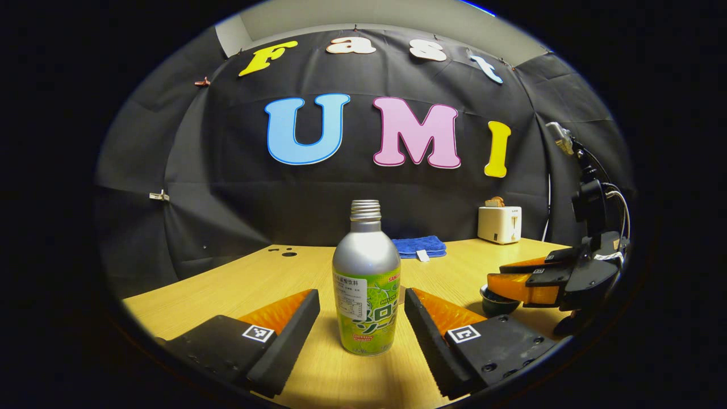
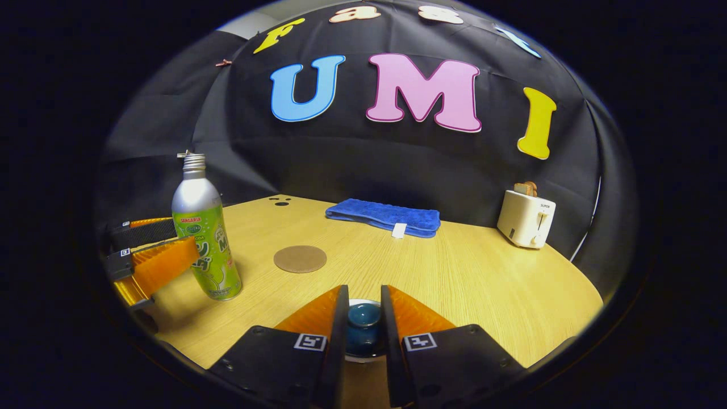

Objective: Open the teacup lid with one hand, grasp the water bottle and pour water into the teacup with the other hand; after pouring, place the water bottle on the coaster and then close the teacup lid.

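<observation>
- Left gripper point(image 1: 362, 318): jaws spread wide, one finger on each side of the water bottle point(image 1: 366, 281), neither touching it. Nothing held.
- Water bottle upright on the wooden table point(image 2: 483, 284), cap off, threaded neck bare.
- Right gripper point(image 2: 363, 326): fingers drawn close around the dark blue knob of the teacup lid point(image 2: 363, 319); whether both pads press on it I cannot tell.
- Lid sits on the teacup point(image 1: 498, 301), at 3 o'clock from the bottle in the left gripper view.
- Round brown coaster point(image 2: 300, 258) flat on the table, at 11 o'clock from the right gripper, near the bottle.
- Blue towel point(image 2: 384, 217) and white toaster point(image 2: 526, 218) at the far edge.
</observation>
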Demonstrator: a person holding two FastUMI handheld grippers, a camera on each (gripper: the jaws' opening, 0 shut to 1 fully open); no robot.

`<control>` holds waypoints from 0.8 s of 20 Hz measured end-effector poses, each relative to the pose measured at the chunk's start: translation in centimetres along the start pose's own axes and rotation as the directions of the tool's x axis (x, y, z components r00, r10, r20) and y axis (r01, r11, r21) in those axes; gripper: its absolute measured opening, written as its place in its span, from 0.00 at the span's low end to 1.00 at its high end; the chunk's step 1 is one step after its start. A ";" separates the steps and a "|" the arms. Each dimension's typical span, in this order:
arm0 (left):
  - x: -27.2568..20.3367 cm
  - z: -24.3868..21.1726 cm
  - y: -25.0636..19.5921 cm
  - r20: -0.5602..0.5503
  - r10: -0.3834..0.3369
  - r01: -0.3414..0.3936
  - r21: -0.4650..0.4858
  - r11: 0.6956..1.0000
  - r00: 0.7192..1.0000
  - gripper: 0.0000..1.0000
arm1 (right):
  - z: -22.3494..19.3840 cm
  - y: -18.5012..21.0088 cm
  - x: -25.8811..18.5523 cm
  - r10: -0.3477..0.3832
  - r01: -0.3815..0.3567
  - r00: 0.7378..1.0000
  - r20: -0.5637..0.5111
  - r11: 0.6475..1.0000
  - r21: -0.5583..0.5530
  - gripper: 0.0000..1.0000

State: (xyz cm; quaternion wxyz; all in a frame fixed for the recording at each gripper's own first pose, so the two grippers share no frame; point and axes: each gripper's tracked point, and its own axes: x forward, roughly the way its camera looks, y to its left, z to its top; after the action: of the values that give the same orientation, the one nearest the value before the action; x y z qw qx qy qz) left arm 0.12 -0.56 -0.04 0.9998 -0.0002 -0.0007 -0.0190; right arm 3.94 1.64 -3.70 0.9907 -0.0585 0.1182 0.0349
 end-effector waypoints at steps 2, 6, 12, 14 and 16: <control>0.0 0.0 0.0 0.000 0.000 0.000 0.000 1.000 1.000 0.95 | 0.0 0.0 0.0 0.003 -0.003 1.000 0.002 1.000 -0.007 0.32; 0.0 0.0 0.0 0.000 0.000 0.000 0.000 1.000 1.000 0.95 | 0.2 0.2 -0.1 0.015 -0.015 1.000 0.013 1.000 -0.004 0.28; 0.7 0.0 -0.3 0.000 -0.026 0.026 0.001 1.000 1.000 0.95 | 2.0 -0.3 -1.6 0.002 -0.004 0.991 0.135 1.000 0.012 0.27; 1.3 0.0 -0.4 0.001 -0.032 0.032 0.001 0.999 0.999 0.95 | 2.5 -0.7 -2.1 -0.011 0.004 0.984 0.179 0.999 0.037 0.27; 2.1 0.0 -0.3 0.002 -0.033 0.033 0.001 0.999 0.999 0.95 | 2.5 -1.3 -2.4 -0.021 0.005 0.980 0.198 0.997 0.078 0.27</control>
State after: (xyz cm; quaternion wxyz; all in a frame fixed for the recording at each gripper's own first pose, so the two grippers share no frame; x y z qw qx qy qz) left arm 2.20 -0.95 -0.02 0.9994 0.0002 -0.0015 -0.0356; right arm 2.34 0.53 -0.57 0.9992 -0.0172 0.0197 0.0296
